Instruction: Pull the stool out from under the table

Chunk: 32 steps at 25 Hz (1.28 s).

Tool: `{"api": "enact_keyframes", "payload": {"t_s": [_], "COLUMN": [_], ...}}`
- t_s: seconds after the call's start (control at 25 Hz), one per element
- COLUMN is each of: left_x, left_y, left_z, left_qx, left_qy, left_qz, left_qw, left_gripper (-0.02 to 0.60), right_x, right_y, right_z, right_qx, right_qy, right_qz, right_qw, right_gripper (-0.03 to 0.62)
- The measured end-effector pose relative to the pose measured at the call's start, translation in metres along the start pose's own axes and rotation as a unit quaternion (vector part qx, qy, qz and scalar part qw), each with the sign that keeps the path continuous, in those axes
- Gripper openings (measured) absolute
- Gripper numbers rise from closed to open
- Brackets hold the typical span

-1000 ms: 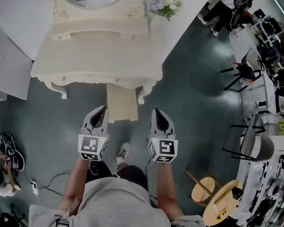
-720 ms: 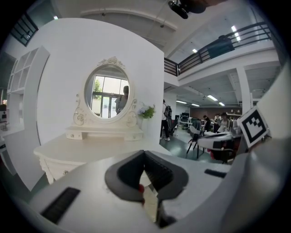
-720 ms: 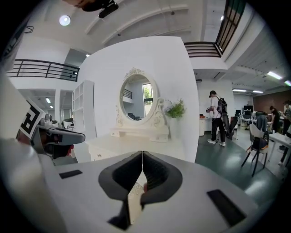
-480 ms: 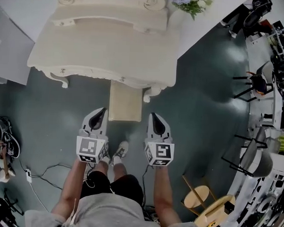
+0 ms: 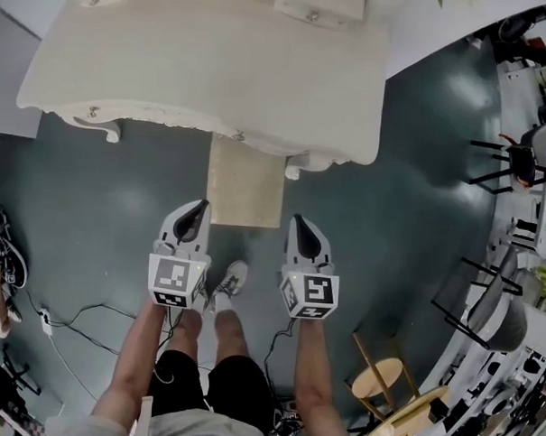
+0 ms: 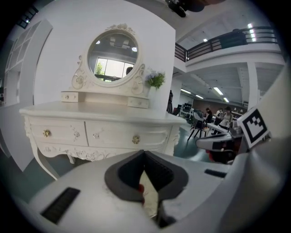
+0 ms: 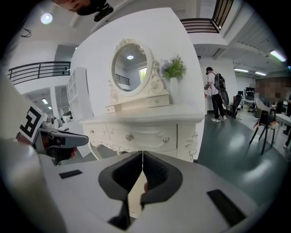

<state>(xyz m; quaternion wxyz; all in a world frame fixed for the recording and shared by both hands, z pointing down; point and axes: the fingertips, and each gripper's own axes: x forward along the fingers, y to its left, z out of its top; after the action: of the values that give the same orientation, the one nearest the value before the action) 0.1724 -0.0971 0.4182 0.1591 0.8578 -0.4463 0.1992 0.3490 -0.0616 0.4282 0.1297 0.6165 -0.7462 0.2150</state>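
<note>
A cream stool (image 5: 245, 184) stands partly tucked under the front of the white dressing table (image 5: 207, 65), its near half out over the floor. My left gripper (image 5: 198, 207) is shut and empty, just off the stool's near left corner. My right gripper (image 5: 299, 223) is shut and empty too, a little right of the stool's near right corner. Neither touches the stool. In the left gripper view the table's drawer front (image 6: 109, 134) fills the middle, and the shut jaws hide most of the stool. The right gripper view shows the table (image 7: 145, 129) with its oval mirror (image 7: 131, 68).
The person's feet (image 5: 227, 281) stand between the grippers, just behind the stool. Cables (image 5: 79, 326) trail over the dark green floor at the left. A round wooden stool (image 5: 379, 382) and black chairs (image 5: 519, 160) stand at the right. People walk in the background (image 7: 213, 93).
Both grippers have sunk toward the floor and come closer to the table, which now fills the top of the head view. The stool looks larger. Both stay shut.
</note>
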Motion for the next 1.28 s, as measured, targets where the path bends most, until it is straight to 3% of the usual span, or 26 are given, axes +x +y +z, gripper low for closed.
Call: {"api": "enact_keyframes", "payload": {"t_s": [0.6,0.8,0.84,0.92,1.16,1.28], "left_x": [0.108,0.123,0.126,0.132,0.153,0.16], "left_y": [0.031,0.038,0.039,0.04,0.039,0.042], "left_z": [-0.145,-0.182,-0.189,-0.201,-0.228,-0.24], "left_qx": [-0.027,-0.075,-0.093,-0.122,-0.165,-0.197], "left_qy": [0.043,0.067,0.073,0.087,0.112,0.121], "left_qz": [0.009,-0.001,-0.006,-0.014,-0.039,-0.043], "left_qw": [0.9987,0.9949,0.993,0.9886,0.979,0.9719], "left_gripper": [0.003,0.009,0.029,0.091,0.32,0.372], "right_x": [0.118,0.136,0.139,0.145,0.163,0.172], "right_y": [-0.047,-0.053,-0.052,-0.049,-0.056,-0.059], "right_z": [-0.148,-0.177,-0.181,-0.19,-0.214,-0.229], "right_qx": [0.018,0.044,0.053,0.076,0.111,0.126], "right_qy": [0.058,0.076,0.08,0.09,0.118,0.138], "right_qz": [0.019,0.046,0.055,0.075,0.091,0.097], "right_qw": [0.998,0.995,0.994,0.99,0.983,0.978], "right_gripper": [0.015,0.019,0.052,0.184,0.311,0.344]}}
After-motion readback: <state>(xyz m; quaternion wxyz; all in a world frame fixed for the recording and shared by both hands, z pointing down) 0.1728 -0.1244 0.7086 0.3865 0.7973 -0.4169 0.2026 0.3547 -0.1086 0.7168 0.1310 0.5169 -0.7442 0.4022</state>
